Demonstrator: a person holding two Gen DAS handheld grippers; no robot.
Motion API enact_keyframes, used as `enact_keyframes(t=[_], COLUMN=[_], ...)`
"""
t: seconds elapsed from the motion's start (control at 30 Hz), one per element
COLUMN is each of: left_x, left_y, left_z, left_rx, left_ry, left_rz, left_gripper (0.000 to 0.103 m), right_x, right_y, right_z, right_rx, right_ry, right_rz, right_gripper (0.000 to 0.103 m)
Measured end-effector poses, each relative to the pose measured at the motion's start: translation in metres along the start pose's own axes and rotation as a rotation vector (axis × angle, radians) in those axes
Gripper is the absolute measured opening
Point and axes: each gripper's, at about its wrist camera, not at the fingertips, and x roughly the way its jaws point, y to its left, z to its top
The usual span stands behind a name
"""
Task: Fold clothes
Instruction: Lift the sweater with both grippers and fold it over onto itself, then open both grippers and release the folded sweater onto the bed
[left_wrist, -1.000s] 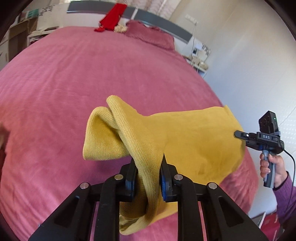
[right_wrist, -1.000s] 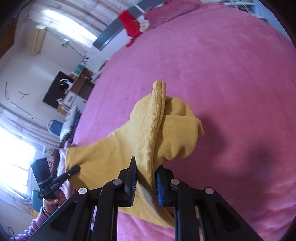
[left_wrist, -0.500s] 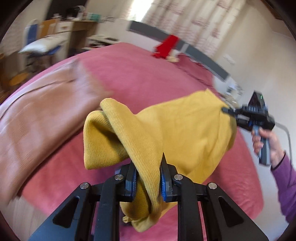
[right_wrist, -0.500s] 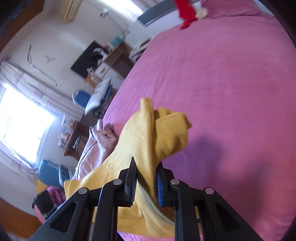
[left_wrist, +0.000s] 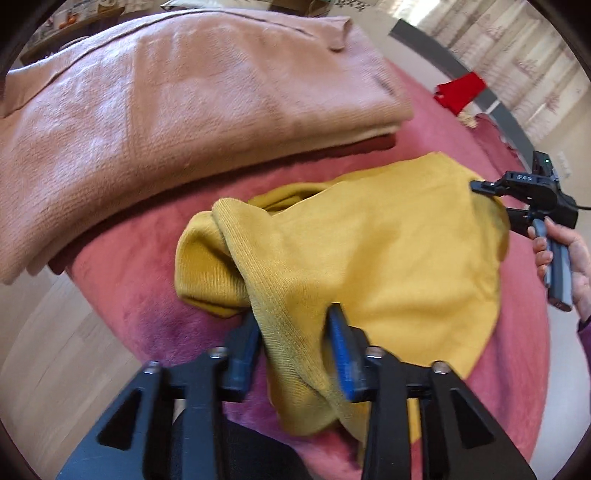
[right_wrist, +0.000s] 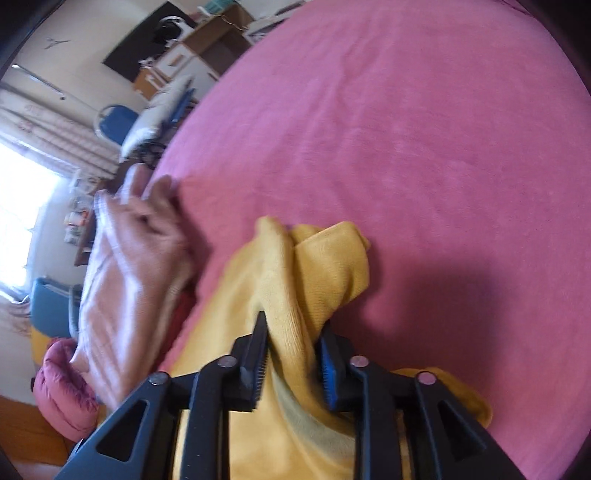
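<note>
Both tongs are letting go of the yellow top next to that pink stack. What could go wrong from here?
1. The yellow top is bunched between the opening left tongs and right tongs; it may land creased.
2. Fabric could snag on a pad as the tongs pull away.
3. It lies close beside the pink stack, so spreading it may disturb that pile.

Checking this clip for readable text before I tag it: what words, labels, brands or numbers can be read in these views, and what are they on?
Pale lettering on the top bar of the black right gripper, seen from the left wrist view: too small and blurred to read.
Mustard-yellow knit garment, folded dusty-pink garment, pink bedspread, red cloth: no text visible.
Clutter on the distant shelves: too blurred to tell.
</note>
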Motion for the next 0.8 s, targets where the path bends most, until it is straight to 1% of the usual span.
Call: enact_keyframes(t=[0.03,0.07,0.1,0.13,0.17,0.23,0.27,0.33,0.4,0.43,0.47,0.5,0.53,0.57,0.67,0.73,0.8], left_x=[-0.002,-0.004,-0.006,-0.009,-0.013,-0.021,-0.025,-0.034,-0.044,-0.047,-0.05,-0.052,-0.054,-0.056,-0.071,-0.08,-0.091], left_y=[-0.001,-0.001,-0.002,-0.006,-0.009,-0.009,-0.009,-0.015,-0.027,-0.037,-0.046,-0.056,-0.067,-0.077,-0.102,-0.115,-0.121], left_z=[-0.002,-0.003,-0.004,-0.004,-0.003,-0.005,-0.006,-0.009,-0.014,-0.016,-0.018,-0.021,-0.023,-0.026,-0.039,-0.044,-0.051], left_rx=[0.003,0.005,0.006,0.002,-0.002,-0.019,-0.026,-0.03,-0.013,0.005,0.024,0.046,0.069,0.091,0.139,0.15,0.149], left_ry=[-0.007,-0.014,-0.014,-0.008,-0.002,0.006,0.01,0.001,-0.021,-0.031,-0.042,-0.049,-0.058,-0.068,-0.117,-0.141,-0.148], left_rz=[0.022,0.044,0.063,0.088,0.115,0.18,0.212,0.271,0.311,0.314,0.314,0.305,0.29,0.275,0.233,0.21,0.199], left_gripper=[0.053,0.055,0.06,0.066,0.068,0.076,0.078,0.08,0.081,0.084,0.085,0.09,0.1,0.103,0.103,0.103,0.103], right_x=[0.0,-0.002,-0.004,-0.014,-0.028,-0.057,-0.073,-0.098,-0.115,-0.121,-0.125,-0.126,-0.126,-0.125,-0.118,-0.115,-0.115], right_y=[-0.005,-0.009,-0.014,-0.016,-0.017,-0.016,-0.014,-0.004,0.01,0.017,0.026,0.035,0.042,0.049,0.067,0.077,0.084], right_z=[0.002,0.004,0.006,0.008,0.009,0.008,0.005,-0.007,-0.027,-0.041,-0.057,-0.074,-0.089,-0.105,-0.152,-0.18,-0.199], right_rx=[0.001,-0.005,-0.01,-0.026,-0.048,-0.079,-0.095,-0.132,-0.19,-0.228,-0.275,-0.321,-0.363,-0.407,-0.525,-0.579,-0.608], right_ry=[-0.001,-0.007,-0.013,-0.041,-0.083,-0.166,-0.197,-0.219,-0.208,-0.2,-0.17,-0.14,-0.117,-0.09,-0.016,0.006,0.013], right_rz=[-0.012,-0.028,-0.044,-0.062,-0.08,-0.107,-0.117,-0.124,-0.148,-0.158,-0.175,-0.193,-0.208,-0.222,-0.256,-0.271,-0.278], right_gripper=[0.038,0.058,0.083,0.091,0.099,0.101,0.101,0.101,0.102,0.102,0.103,0.103,0.103,0.103,0.103,0.103,0.103])
